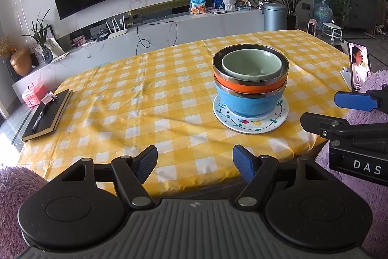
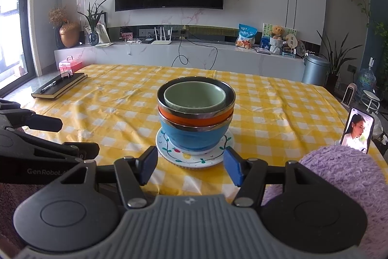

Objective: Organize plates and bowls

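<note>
The stack of bowls (image 2: 196, 113) on its plate (image 2: 194, 157) sits at twelve o'clock just beyond the right gripper (image 2: 190, 165), nearer than the left gripper (image 1: 194, 163); both are spread apart and empty.

On the worktop (image 2: 278, 113) stands a plate (image 2: 169, 153), and on it a blue bowl (image 2: 194, 137), an orange bowl (image 2: 194, 118) and a green bowl (image 2: 194, 95) are nested. The right tool (image 2: 190, 165) is open just before the plate, touching nothing. The left tool (image 2: 60, 135) shows at the left edge.
</note>
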Demonstrator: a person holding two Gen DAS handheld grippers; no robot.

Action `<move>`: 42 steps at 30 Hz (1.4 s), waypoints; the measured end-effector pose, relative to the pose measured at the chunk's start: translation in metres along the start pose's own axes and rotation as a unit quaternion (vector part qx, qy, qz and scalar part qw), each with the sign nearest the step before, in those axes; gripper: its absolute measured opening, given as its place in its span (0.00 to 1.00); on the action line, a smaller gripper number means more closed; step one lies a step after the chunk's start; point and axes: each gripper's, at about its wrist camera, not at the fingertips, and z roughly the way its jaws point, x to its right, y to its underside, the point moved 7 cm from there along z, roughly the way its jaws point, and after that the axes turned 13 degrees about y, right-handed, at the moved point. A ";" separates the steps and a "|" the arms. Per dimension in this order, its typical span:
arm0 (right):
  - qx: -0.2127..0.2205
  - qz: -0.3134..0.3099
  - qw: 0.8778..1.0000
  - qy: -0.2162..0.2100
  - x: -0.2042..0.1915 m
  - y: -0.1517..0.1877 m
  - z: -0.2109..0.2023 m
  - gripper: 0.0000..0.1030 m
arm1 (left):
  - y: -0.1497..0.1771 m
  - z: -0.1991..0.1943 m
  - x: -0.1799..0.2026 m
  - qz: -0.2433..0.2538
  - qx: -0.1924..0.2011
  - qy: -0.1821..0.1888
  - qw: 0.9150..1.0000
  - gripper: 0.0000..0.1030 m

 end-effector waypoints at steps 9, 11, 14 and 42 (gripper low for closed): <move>0.002 -0.002 1.000 -0.002 -0.002 0.001 -0.002 0.59 | -0.001 0.000 -0.001 -0.004 -0.001 -0.003 1.000 0.81; 0.002 -0.003 1.000 -0.002 -0.002 0.001 -0.002 0.60 | -0.001 0.000 -0.002 -0.003 0.000 -0.003 1.000 0.81; 0.002 -0.003 1.000 -0.003 -0.002 0.001 -0.001 0.60 | -0.001 0.000 -0.002 -0.003 -0.001 -0.003 1.000 0.81; 0.000 -0.005 1.000 -0.003 -0.003 0.001 -0.001 0.61 | 0.000 -0.001 -0.003 0.002 0.000 -0.004 1.000 0.81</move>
